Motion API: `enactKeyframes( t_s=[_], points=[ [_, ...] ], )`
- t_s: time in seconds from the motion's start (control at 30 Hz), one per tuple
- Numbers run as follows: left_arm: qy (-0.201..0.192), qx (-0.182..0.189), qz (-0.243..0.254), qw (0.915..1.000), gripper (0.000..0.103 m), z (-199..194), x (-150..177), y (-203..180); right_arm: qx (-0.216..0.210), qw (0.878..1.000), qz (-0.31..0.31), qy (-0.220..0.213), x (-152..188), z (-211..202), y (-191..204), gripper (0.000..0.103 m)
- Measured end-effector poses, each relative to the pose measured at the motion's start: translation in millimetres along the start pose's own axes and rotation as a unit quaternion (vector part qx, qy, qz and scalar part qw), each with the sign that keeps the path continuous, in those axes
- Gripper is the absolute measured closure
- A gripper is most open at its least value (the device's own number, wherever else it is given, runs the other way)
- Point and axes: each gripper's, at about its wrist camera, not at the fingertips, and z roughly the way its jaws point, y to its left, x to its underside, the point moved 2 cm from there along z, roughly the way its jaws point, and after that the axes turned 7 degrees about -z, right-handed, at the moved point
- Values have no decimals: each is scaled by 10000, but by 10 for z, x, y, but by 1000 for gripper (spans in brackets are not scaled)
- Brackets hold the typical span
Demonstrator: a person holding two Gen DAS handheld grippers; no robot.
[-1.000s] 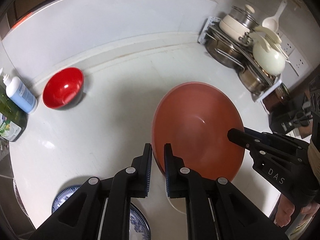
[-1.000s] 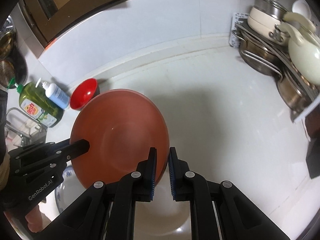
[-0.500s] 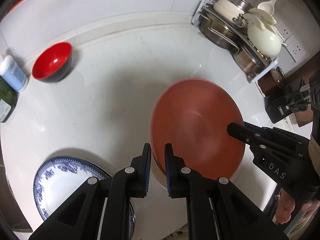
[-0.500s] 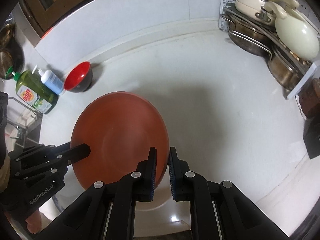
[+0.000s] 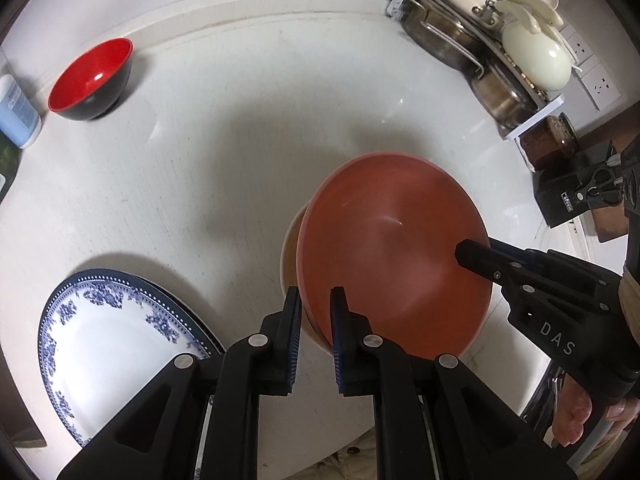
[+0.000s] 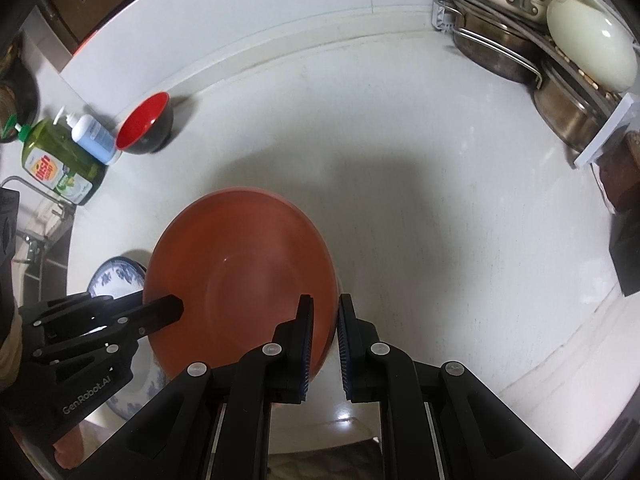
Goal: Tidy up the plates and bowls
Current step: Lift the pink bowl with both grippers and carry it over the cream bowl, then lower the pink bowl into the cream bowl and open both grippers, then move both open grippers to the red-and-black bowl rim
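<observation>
Both tools clamped on orange plate point(image 5: 394, 264) rim: left tool point(image 5: 316, 312), right tool point(image 6: 324, 320).

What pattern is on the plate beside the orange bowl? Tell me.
White plate with blue flowers and a dotted blue rim; clearest in the left wrist view.

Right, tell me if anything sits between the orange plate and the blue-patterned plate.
Nothing visible does. The orange plate, gripped at opposite rims by the left gripper and right gripper, has only bare counter toward the blue-patterned plate.
</observation>
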Motion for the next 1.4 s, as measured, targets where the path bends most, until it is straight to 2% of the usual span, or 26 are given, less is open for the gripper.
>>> enactKeyframes(
  t_s=[0.57,0.7,0.8,0.87,1.1,1.17,1.4],
  points=[
    [183,13,-89,9998,77,124,53,-6,-172,9994,-55,283,88,183,-18,89],
    [174,22,-119,9998,67,129,58,8,-141,9992,-95,372,105,231,-18,87],
    [91,-51,-49,9999,60,112,69,-1,-166,9991,-113,371,120,245,-18,80],
    [34,-74,-45,10000,55,94,72,3,-140,9992,-141,350,128,240,-17,70],
    [-203,-110,-67,9997,50,-26,64,58,-80,9996,-153,211,130,149,-48,69],
    [-308,-160,-48,9994,46,-73,47,66,-73,9997,-164,148,116,115,-34,64],
    [-711,-322,-85,9969,37,-270,-70,138,-73,9997,-227,-95,10,-19,58,58]
  ],
)
